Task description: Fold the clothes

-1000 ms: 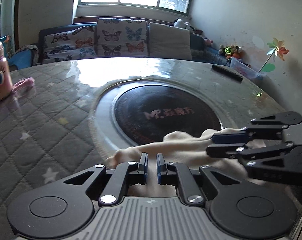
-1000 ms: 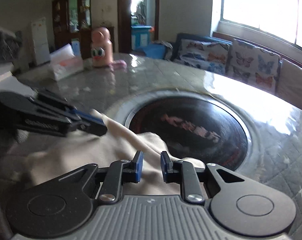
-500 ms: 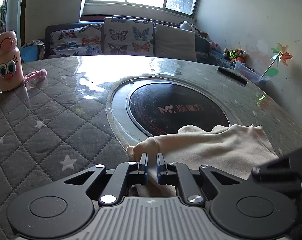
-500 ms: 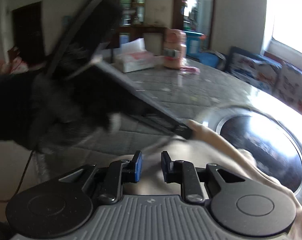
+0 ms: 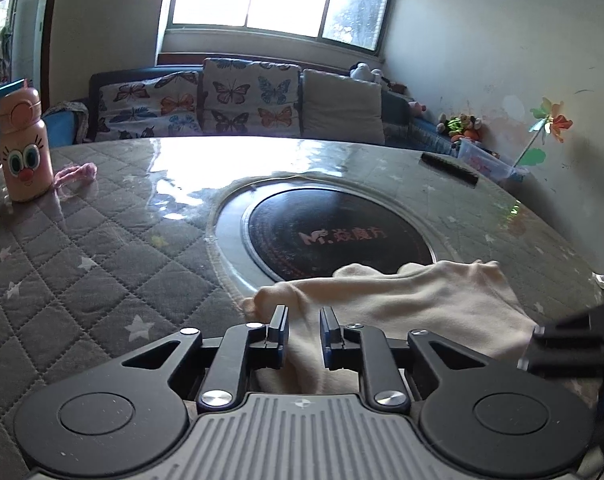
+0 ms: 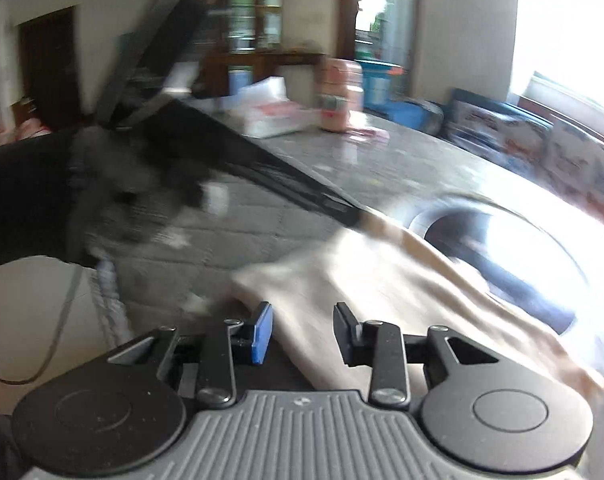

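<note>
A cream garment [image 5: 406, 304] lies on the quilted table at the near edge of the round black hob [image 5: 334, 236]. My left gripper [image 5: 304, 330] has its jaws slightly apart with a fold of the garment running between them. In the blurred right wrist view the same garment [image 6: 382, 280] spreads over the table. My right gripper [image 6: 302, 332] is open above its near edge. The left gripper [image 6: 322, 200] shows there as a dark bar touching the cloth's far corner. The right gripper [image 5: 570, 344] shows at the right edge of the left wrist view.
A pink cartoon bottle [image 5: 21, 148] and a pink cloth scrap [image 5: 75, 172] stand at the far left of the table. A black remote [image 5: 450, 168] lies at the far right. A tissue pack [image 6: 269, 112] sits far back. A sofa with butterfly cushions [image 5: 237, 100] lies beyond.
My right gripper has opened its jaws and swung toward the near table edge. My left gripper's jaws have parted a little. The garment has spread flatter.
</note>
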Demonstrator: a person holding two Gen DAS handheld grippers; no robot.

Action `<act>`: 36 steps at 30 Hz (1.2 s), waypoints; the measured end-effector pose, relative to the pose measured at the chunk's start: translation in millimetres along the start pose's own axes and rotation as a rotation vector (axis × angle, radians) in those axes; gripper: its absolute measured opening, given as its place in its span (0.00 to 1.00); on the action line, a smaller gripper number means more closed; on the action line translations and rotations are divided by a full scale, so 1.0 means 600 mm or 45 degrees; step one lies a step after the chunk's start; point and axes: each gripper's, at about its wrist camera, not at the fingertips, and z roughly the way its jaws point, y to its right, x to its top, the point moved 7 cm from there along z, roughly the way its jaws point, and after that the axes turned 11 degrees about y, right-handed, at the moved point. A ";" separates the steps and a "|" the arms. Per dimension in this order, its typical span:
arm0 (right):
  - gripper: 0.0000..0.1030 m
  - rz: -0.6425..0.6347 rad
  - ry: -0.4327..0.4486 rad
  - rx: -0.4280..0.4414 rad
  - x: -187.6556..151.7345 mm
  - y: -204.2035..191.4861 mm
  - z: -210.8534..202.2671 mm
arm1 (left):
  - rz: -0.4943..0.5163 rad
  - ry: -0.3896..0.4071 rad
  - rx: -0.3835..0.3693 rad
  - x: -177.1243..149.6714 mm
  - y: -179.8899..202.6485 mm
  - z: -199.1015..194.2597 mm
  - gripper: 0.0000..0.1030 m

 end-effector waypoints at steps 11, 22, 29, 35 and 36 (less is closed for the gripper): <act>0.27 0.323 -0.093 -0.347 -0.098 0.154 -0.114 | 0.050 -0.074 -0.038 -0.055 0.028 0.000 0.18; 0.26 0.350 -0.062 -0.366 -0.083 0.221 -0.080 | 0.023 -0.089 0.013 -0.056 0.006 -0.001 0.19; 0.26 0.394 -0.026 -0.425 -0.066 0.282 -0.056 | 0.003 -0.043 0.021 -0.029 0.000 0.007 0.19; 0.25 0.426 -0.036 -0.451 -0.070 0.312 -0.035 | -0.022 -0.048 0.056 -0.014 -0.015 0.035 0.19; 0.25 0.423 -0.024 -0.451 -0.068 0.311 -0.037 | -0.031 -0.048 0.059 -0.013 -0.018 0.040 0.19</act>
